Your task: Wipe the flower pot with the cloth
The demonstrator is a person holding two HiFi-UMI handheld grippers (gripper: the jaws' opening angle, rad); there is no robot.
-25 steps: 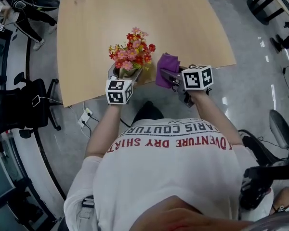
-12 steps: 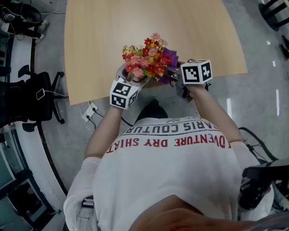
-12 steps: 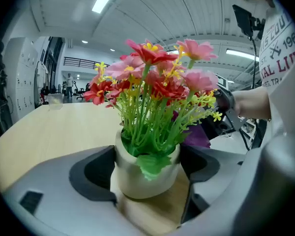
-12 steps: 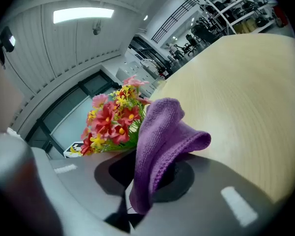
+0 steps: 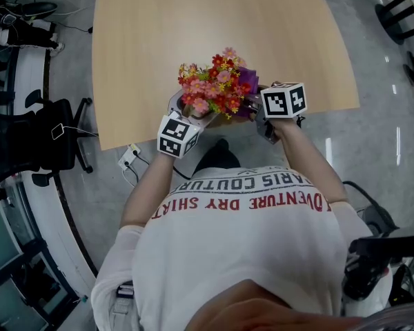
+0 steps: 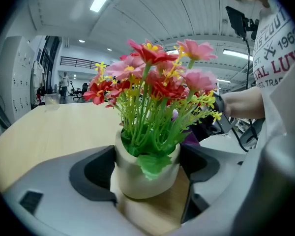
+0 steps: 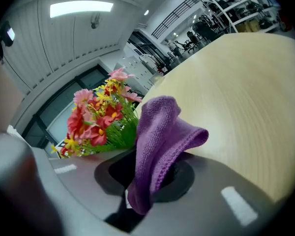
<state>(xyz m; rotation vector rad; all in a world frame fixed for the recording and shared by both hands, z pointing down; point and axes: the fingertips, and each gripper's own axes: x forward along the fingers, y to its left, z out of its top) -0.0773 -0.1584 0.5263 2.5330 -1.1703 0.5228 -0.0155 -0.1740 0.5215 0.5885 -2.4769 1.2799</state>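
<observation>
Flower pot (image 6: 137,181) stands near the near edge of the table (image 5: 214,19), bunch of fake flowers (image 5: 217,85) sticking out of it. We read the left gripper (image 6: 146,166) as clamped on it: jaws spread wide, one dark pad against each side of the pot's wall. We judge it's there to steady the pot so it won't slide or tip under the wipe. The purple cloth (image 7: 160,132) is pinched in the right gripper (image 7: 147,181), jaws closed on its lower fold, and the rest bunches up and forward past the tips, giving a soft wad to rub with. In the head view the cloth sits just right of the flowers, so the wipe likely goes on the pot's right flank, the side the left pads leave reachable. The head view gives the layout, but the blooms cover the pot there. Only the left gripper view shows the pot's pale body, the pads on it and a bit of purple behind the stems. Only the right gripper view shows the pinch on the cloth, and it never shows the pot. Whether the cloth touches the pot yet, we can't tell from any view.
</observation>
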